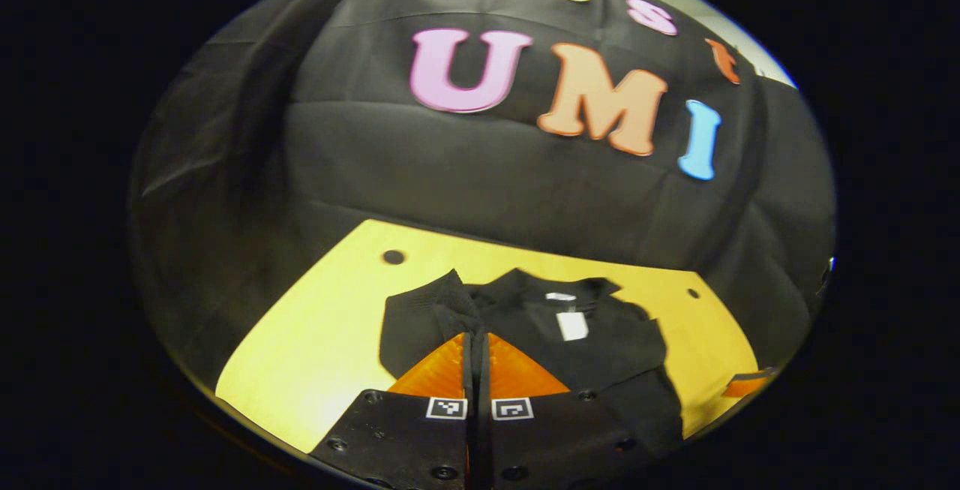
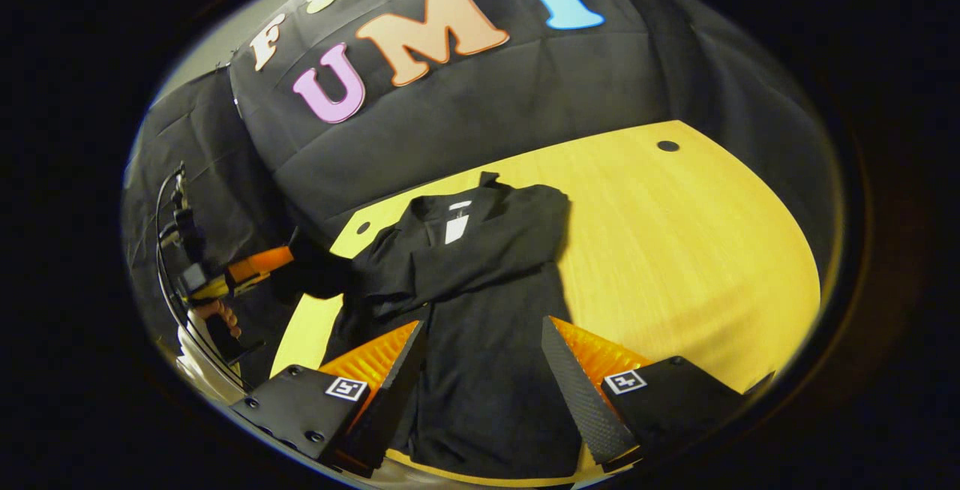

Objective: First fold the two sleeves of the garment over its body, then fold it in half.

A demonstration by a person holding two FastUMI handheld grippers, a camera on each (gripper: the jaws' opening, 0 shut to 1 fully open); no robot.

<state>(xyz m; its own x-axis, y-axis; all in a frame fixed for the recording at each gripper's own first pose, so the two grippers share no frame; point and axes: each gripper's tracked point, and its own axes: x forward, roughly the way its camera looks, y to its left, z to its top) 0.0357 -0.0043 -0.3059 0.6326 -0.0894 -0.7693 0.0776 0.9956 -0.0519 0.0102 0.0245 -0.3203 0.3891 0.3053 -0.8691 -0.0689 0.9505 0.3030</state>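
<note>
While lying on the yellow table (image 2: 675, 235) near its left edge, black garment (image 2: 480, 310) getting its sleeve (image 1: 420, 317) pinched by closed left gripper (image 1: 476, 347); right gripper (image 2: 484, 355) hovering wide open, gripping nothing.

No readable txt besides booth wall letters. White tag (image 1: 572, 324) inside garment (image 1: 600, 340) collar, print too small/blurred to read. Square black-white marker patterns (image 1: 480, 408) on left gripper (image 1: 477, 355) finger bases, coded, no chars.
</note>
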